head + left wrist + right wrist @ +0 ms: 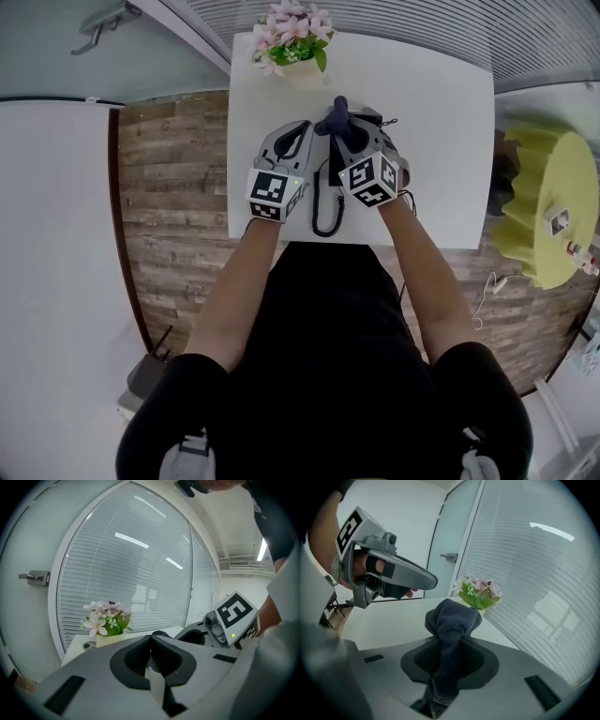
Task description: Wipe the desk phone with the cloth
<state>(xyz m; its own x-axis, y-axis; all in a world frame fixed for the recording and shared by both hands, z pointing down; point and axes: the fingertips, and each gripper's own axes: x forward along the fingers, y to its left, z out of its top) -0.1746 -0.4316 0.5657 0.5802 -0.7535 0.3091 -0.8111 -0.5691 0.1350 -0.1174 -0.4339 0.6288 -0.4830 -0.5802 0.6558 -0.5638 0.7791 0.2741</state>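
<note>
A black desk phone (325,176) lies on the white table (441,159), mostly hidden under both grippers; its coiled cord (324,214) trails toward the near edge. My right gripper (343,129) is shut on a dark blue cloth (338,114), which bunches up past the jaws as a rounded wad (453,618). My left gripper (300,133) hovers just left of it with its jaws closed together and nothing seen between them (151,638). Each gripper shows in the other's view: the right gripper's marker cube (233,617) and the left gripper (389,576).
A pot of pink flowers (291,42) stands at the table's far edge, close beyond the grippers. Behind it is a glass wall with blinds (534,573), and a door handle (103,23) to the left. A yellow-green seat (551,202) stands right of the table on wood flooring.
</note>
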